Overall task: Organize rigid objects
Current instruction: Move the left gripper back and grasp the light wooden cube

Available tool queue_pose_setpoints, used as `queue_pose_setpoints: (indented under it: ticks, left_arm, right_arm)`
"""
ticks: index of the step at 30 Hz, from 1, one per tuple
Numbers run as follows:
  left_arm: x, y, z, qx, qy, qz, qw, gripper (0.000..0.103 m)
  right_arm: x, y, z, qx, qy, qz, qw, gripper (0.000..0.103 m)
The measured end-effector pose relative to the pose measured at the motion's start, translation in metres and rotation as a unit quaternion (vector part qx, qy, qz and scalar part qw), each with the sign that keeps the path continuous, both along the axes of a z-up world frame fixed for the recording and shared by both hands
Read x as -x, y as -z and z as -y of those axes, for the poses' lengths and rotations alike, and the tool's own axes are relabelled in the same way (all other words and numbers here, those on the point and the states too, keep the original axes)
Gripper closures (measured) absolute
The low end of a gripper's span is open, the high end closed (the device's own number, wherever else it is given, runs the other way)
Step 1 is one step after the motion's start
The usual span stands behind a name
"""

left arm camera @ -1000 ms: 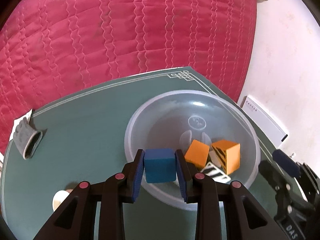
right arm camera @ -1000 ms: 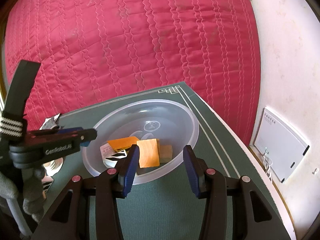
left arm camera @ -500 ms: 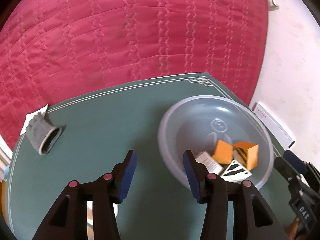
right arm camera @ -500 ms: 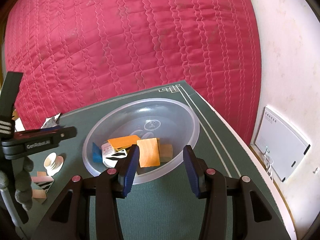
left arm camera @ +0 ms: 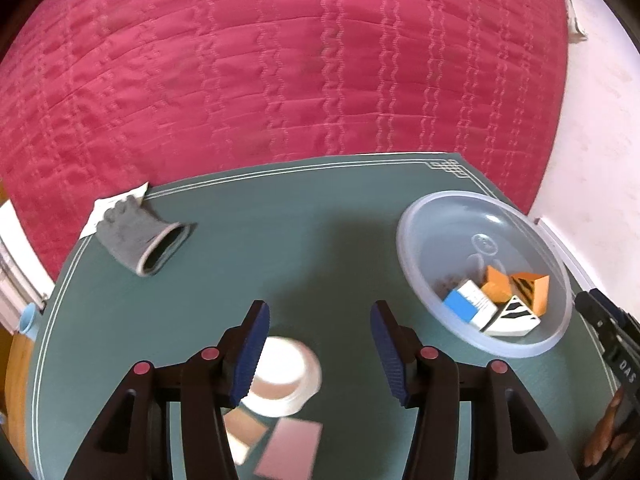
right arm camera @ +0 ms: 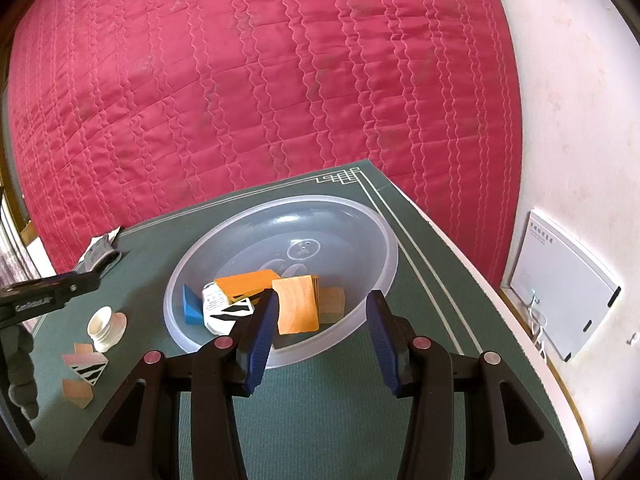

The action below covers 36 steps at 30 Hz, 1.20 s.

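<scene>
My left gripper (left arm camera: 320, 344) is opening, empty, above the white cup (left arm camera: 282, 376) at lower centre: light, stiff, slick; I'd pinch across its rim.

The left finger of the left gripper (left arm camera: 318, 354) covers part of the white cap (left arm camera: 286, 380); the pink block (left arm camera: 290, 446) below the cap is blurred, and the tan block (left arm camera: 244, 428) beside it is half hidden by the same finger; in the bowl (right arm camera: 384, 240) the right gripper (right arm camera: 322, 330) hides a part of the striped block (right arm camera: 226, 314); the grey glove (right arm camera: 100, 252) is small and its shape is unclear.
</scene>
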<state>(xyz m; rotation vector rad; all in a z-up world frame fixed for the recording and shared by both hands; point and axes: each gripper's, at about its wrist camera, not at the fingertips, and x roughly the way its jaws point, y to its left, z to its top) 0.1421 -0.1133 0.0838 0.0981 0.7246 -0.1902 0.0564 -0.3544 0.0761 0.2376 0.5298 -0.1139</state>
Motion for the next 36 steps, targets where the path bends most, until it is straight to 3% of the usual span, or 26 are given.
queue_pose_setpoints:
  ticks: [8,25,36]
  left_arm:
    - [0.019,0.000,-0.035,-0.001,-0.029,0.004,0.9996,0.047]
    - [0.046,0.038,-0.089,-0.008,-0.073,-0.036,0.9967,0.047]
    - [0.047,0.060,-0.080,-0.018,-0.038,-0.060,0.9973,0.040]
  right_arm:
    - [0.000,0.003,0.001,-0.002,0.002,0.000,1.000,0.056]
    - [0.000,0.003,0.005,-0.007,0.008,-0.004,1.000,0.056]
    - [0.001,0.003,0.006,-0.005,0.012,-0.003,1.000,0.051]
